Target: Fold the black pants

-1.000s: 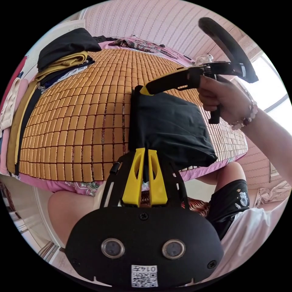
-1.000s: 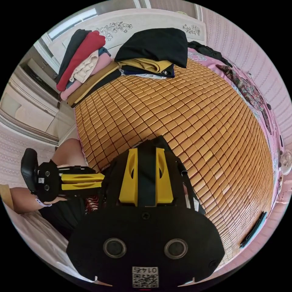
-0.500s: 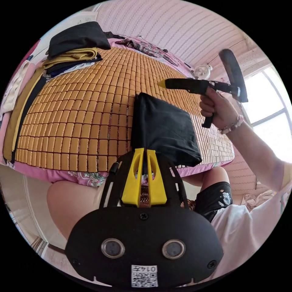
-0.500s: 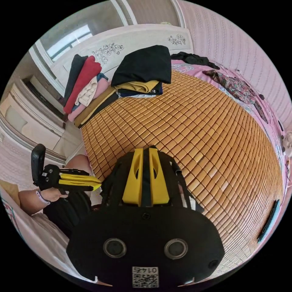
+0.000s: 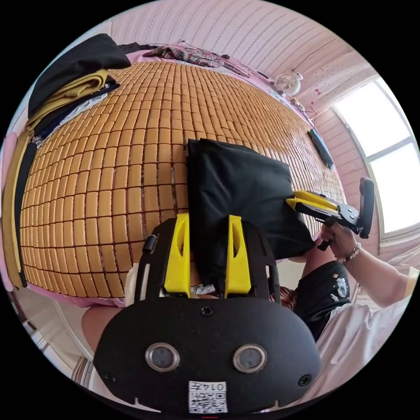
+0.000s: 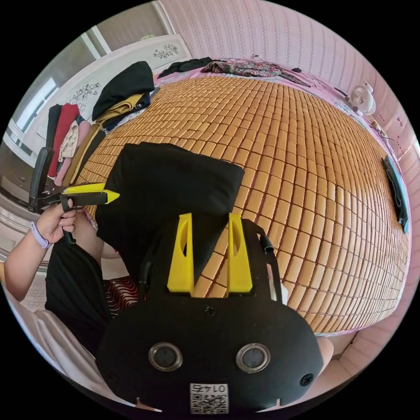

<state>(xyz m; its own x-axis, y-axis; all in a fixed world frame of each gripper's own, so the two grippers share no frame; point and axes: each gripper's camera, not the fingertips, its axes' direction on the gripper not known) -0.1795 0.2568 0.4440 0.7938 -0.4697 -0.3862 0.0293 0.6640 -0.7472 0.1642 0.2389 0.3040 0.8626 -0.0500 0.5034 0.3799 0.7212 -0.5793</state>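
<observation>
Black pants (image 5: 238, 192), folded into a compact, roughly rectangular bundle with smooth plain fabric, lying on the bamboo mat (image 5: 113, 166) at its near edge; one corner of the bundle overhangs that edge. In the right gripper view the same bundle (image 6: 170, 183) lies on the mat (image 6: 306, 175).

Left gripper (image 5: 205, 221): jaws spread apart, straddling the near end of the pants, not pressing on them. Right gripper (image 6: 211, 221): jaws likewise parted, held over the bundle's corner and the mat.

Count: one pair of pants on the mat's open area, two grippers, two stacks of folded clothes at the mat's far side.

The right gripper view shows both stacks (image 6: 124, 94) (image 6: 65, 135). The left gripper view shows a window (image 5: 385, 157) beyond the mat. Each view shows the other gripper (image 5: 293, 202) (image 6: 114, 196) beside the pants.
</observation>
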